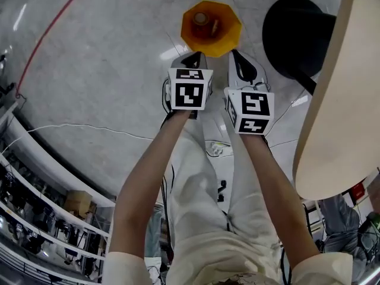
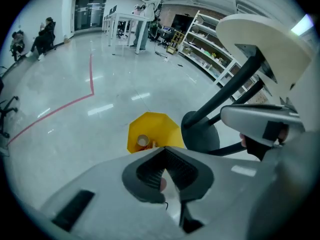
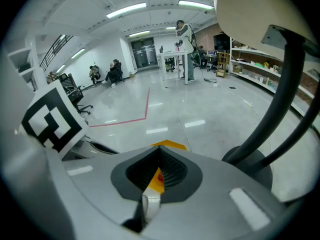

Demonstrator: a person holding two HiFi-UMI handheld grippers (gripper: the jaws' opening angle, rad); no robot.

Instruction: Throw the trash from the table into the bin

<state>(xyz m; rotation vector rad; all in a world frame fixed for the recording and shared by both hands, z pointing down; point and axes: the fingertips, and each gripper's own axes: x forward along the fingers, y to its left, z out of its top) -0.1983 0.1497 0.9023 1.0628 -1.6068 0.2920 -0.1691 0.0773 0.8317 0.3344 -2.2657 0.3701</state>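
Observation:
A yellow bin (image 1: 221, 33) stands on the grey floor, with a paper cup (image 1: 200, 19) lying inside it. The bin (image 2: 159, 128) and cup (image 2: 143, 141) also show in the left gripper view, just past the jaws. My left gripper (image 1: 193, 57) hangs above the bin's near rim; its jaws (image 2: 164, 151) meet at the tip with nothing between them. My right gripper (image 1: 237, 55) hangs beside it over the same rim. Its jaws (image 3: 160, 152) are closed and empty, and a sliver of the bin (image 3: 170, 144) shows beyond them.
A beige round table (image 1: 338, 100) reaches in from the right on a black pedestal base (image 1: 297, 34) close to the bin. A white cable (image 1: 89, 126) and a red line (image 1: 53, 22) cross the floor. Shelving (image 1: 35, 218) stands at the lower left. People sit far off.

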